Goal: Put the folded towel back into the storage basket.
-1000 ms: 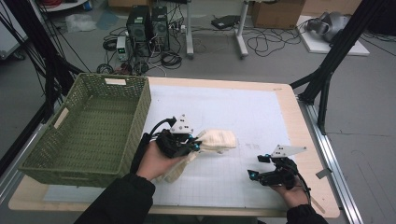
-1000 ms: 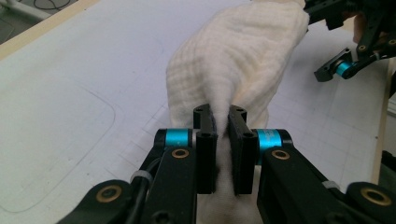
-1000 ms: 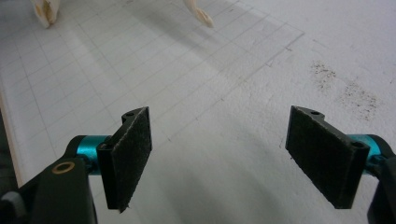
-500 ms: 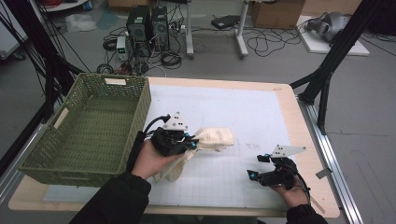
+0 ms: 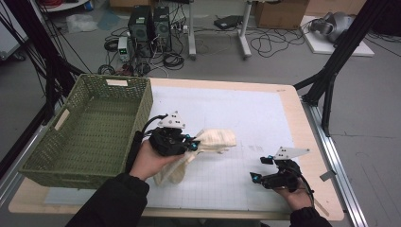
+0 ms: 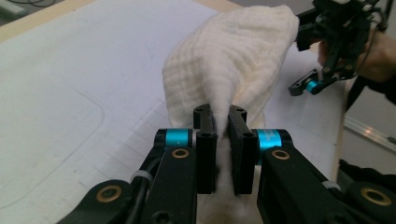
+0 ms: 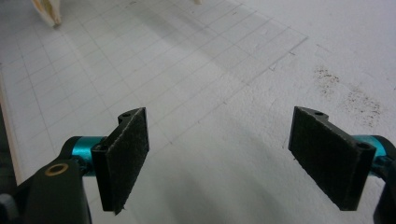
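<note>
Between our left tool's (image 6: 223,122) clenched jaws, a soft, light cream waffle-weave cloth (image 6: 231,60) bunches — best pinched at a fold; right tool (image 7: 224,156) released.

Soft, crinkled cream cloth (image 6: 233,70); woven green basket (image 5: 90,137); matt white gridded mat (image 5: 227,113).

Basket (image 5: 90,137) left of cloth (image 5: 215,139)
</note>
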Motion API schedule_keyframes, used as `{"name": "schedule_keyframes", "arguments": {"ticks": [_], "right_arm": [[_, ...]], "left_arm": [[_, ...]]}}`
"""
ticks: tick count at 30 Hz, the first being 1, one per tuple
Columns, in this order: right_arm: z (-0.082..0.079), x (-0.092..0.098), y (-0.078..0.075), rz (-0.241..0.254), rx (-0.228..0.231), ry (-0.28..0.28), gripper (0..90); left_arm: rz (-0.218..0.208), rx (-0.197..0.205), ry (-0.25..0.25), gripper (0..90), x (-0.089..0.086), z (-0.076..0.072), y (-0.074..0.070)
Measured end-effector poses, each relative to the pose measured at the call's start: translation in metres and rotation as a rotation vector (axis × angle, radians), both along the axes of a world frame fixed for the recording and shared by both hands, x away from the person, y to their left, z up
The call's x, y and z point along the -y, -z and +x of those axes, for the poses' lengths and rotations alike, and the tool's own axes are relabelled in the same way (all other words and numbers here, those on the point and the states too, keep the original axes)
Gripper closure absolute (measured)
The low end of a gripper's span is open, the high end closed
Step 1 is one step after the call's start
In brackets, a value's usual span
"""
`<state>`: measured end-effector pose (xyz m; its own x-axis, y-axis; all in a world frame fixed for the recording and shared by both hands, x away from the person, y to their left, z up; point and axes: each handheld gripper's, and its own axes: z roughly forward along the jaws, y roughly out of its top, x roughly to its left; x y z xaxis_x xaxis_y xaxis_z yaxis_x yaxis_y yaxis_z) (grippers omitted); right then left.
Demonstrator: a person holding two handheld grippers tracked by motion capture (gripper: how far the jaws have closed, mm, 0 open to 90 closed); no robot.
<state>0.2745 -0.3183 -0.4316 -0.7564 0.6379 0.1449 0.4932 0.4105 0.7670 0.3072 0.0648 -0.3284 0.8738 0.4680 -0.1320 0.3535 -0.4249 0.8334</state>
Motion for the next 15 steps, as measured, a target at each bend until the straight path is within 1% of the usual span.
{"name": "schedule_keyframes", "arguments": {"ticks": [2, 4, 6, 10, 13, 15], "right_arm": [[0.000, 0.000, 0.000, -0.001, 0.001, 0.000, 19.4], [0.000, 0.000, 0.000, -0.001, 0.001, 0.000, 19.4], [0.000, 0.000, 0.000, -0.002, -0.001, -0.001, 19.4], [0.000, 0.000, 0.000, -0.003, 0.002, -0.002, 19.3], [0.000, 0.000, 0.000, -0.002, 0.002, -0.002, 19.3], [0.000, 0.000, 0.000, -0.002, 0.003, -0.004, 19.3]], "left_arm": [[-0.011, -0.013, 0.000, 82.8, -0.001, 0.000, -0.001], [-0.011, -0.019, 0.003, 82.8, -0.002, 0.001, -0.001], [-0.020, -0.027, 0.009, 82.8, -0.003, 0.002, -0.001], [-0.060, -0.064, 0.017, 82.9, -0.006, 0.004, -0.002], [-0.079, -0.085, 0.020, 82.9, -0.009, 0.005, -0.003], [-0.083, -0.088, 0.020, 82.9, -0.011, 0.006, -0.004]]}}
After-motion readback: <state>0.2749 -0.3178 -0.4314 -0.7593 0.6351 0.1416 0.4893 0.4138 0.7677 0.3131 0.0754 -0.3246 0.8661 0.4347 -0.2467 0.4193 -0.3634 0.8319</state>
